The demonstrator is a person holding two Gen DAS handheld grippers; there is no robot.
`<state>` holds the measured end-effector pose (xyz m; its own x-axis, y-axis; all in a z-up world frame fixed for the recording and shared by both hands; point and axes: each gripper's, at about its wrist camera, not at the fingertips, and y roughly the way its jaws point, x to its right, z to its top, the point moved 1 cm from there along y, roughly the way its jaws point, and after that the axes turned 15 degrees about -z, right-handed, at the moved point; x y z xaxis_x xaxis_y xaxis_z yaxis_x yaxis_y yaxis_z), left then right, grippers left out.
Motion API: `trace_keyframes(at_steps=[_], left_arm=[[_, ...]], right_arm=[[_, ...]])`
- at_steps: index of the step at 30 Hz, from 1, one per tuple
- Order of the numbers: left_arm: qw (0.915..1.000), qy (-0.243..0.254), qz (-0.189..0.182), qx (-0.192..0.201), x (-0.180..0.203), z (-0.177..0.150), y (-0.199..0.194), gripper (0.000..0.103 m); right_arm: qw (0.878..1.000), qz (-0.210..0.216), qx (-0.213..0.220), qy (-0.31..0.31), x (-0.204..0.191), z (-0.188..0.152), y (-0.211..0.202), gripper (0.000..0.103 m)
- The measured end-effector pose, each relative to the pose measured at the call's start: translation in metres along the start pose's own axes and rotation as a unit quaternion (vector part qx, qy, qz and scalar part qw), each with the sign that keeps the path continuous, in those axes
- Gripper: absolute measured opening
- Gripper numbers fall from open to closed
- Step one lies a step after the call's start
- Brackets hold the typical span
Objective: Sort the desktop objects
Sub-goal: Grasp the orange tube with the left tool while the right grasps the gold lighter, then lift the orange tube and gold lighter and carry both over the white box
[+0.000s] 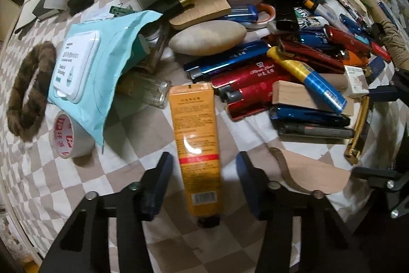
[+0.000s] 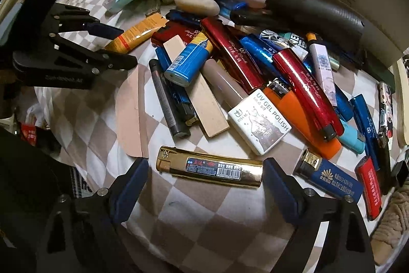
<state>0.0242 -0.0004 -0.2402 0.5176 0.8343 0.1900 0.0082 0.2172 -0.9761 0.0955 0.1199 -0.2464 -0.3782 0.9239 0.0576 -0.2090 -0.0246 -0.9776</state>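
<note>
The left gripper (image 1: 203, 181) stands wide astride the orange tube (image 1: 195, 145) on the checkered tabletop (image 1: 143, 170), while the right gripper (image 2: 205, 186) brackets the gold lighter (image 2: 209, 166) equally wide, each apparently lined up to pinch one piece off the mixed pile.

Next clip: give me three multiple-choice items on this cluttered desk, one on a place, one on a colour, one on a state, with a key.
1. What lies between the left tool's fingers?
A. tape roll
B. orange tube
C. wet wipes pack

2. What colour is the lighter between the right tool's fingers?
A. gold
B. green
C. white

3. The right tool is:
A. shut on a lighter
B. open
C. out of view

Key: 1 B, the orange tube runs between them; 2 A, the gold lighter has a shiny metallic body; 3 B, fingers spread, clear of the lighter.
</note>
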Motion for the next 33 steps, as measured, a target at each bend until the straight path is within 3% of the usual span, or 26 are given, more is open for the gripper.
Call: trace_keyframes(at_steps=[3,13,21,23,28,33], left_arm=[[1.0,-0.001,-0.001,-0.004,0.0,0.002,0.001,0.033],[0.9998,-0.018,-0.004,0.008,-0.002,0.002,-0.007,0.033],[0.9989,-0.032,-0.006,0.033,-0.003,0.007,-0.018,0.031],[0.9985,-0.035,-0.008,0.042,0.001,-0.021,-0.037,0.031],[0.9972,-0.043,-0.013,0.06,0.005,-0.004,-0.054,0.029],[0.9962,-0.045,-0.018,0.072,0.03,-0.046,-0.074,0.026]], right_arm=[[1.0,0.003,-0.004,0.015,0.004,0.001,0.001,0.083],[1.0,0.003,-0.007,-0.005,0.0,-0.005,-0.005,0.082],[1.0,0.02,-0.003,0.024,0.022,-0.005,-0.017,0.082],[0.999,0.024,0.004,0.028,0.022,-0.002,-0.027,0.082],[0.998,0.036,0.02,0.041,0.035,0.006,-0.039,0.082],[0.997,0.046,0.037,0.054,0.043,0.012,-0.051,0.082]])
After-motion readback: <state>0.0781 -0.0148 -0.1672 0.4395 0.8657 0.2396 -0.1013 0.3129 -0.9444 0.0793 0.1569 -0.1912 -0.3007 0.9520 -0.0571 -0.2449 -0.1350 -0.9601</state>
